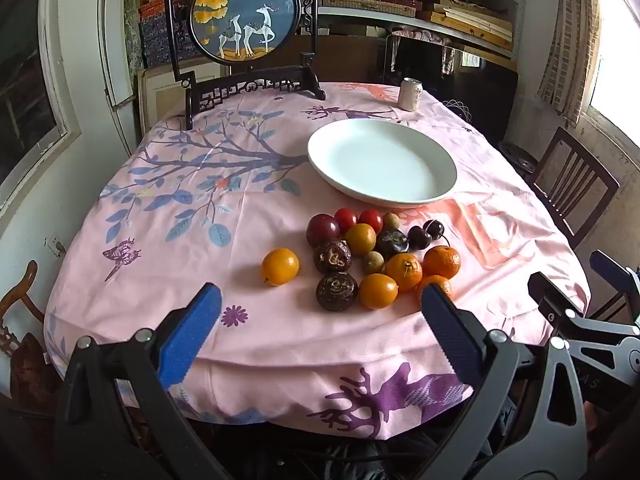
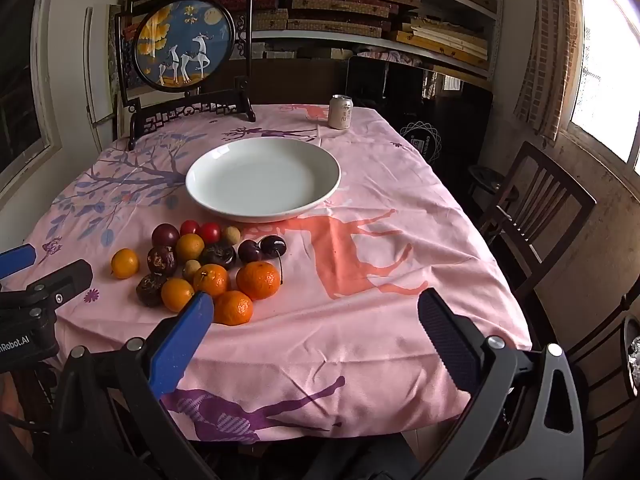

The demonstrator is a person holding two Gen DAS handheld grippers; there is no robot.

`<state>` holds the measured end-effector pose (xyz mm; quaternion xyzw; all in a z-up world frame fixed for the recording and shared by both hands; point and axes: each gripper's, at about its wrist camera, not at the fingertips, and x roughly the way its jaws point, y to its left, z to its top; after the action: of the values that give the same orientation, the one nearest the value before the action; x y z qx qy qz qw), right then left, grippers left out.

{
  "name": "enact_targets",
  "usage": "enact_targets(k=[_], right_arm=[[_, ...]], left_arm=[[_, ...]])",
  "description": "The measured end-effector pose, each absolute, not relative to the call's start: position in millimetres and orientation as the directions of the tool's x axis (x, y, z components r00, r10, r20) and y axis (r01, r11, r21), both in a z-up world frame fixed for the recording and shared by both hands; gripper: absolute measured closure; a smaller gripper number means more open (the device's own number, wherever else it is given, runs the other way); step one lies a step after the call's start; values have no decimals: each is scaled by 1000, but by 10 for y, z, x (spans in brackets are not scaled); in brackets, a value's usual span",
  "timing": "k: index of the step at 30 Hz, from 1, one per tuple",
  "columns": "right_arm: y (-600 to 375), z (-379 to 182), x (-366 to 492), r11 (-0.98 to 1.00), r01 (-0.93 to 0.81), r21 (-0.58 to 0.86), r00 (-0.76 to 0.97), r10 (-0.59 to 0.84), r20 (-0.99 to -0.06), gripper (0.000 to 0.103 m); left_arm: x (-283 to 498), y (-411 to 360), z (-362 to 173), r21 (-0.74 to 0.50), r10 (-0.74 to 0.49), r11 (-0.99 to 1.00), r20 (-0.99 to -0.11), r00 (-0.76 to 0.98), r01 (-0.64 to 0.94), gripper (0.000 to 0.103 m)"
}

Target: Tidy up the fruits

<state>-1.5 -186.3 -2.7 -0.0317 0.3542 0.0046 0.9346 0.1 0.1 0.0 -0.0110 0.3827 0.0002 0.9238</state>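
A pile of fruit (image 1: 372, 256) lies on the pink tablecloth: mandarins (image 1: 441, 261), yellow-orange plums, dark wrinkled passion fruits (image 1: 336, 291), cherries (image 1: 426, 234), cherry tomatoes and small longans. One yellow-orange fruit (image 1: 280, 266) lies apart to the left. An empty white plate (image 1: 382, 162) sits behind the pile. My left gripper (image 1: 320, 304) is open and empty, near the table's front edge, before the pile. My right gripper (image 2: 314, 312) is open and empty, right of the pile (image 2: 200, 264); the plate (image 2: 263, 178) lies ahead of it.
A drinks can (image 1: 411, 94) stands at the back right. A framed round deer picture on a dark stand (image 1: 246, 28) stands at the back left. Wooden chairs (image 2: 536, 208) stand to the right of the table. Shelves of stacked boxes fill the back wall.
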Motion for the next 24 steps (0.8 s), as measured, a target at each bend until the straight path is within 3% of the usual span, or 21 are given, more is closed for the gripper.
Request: enact_targets(k=[24], right_arm=[[-1852,-25,-32,998,-34,-53,749,-10,-663,1]], left_arm=[[-11,-19,3,-8,4,1000,-699,716,-13,2]])
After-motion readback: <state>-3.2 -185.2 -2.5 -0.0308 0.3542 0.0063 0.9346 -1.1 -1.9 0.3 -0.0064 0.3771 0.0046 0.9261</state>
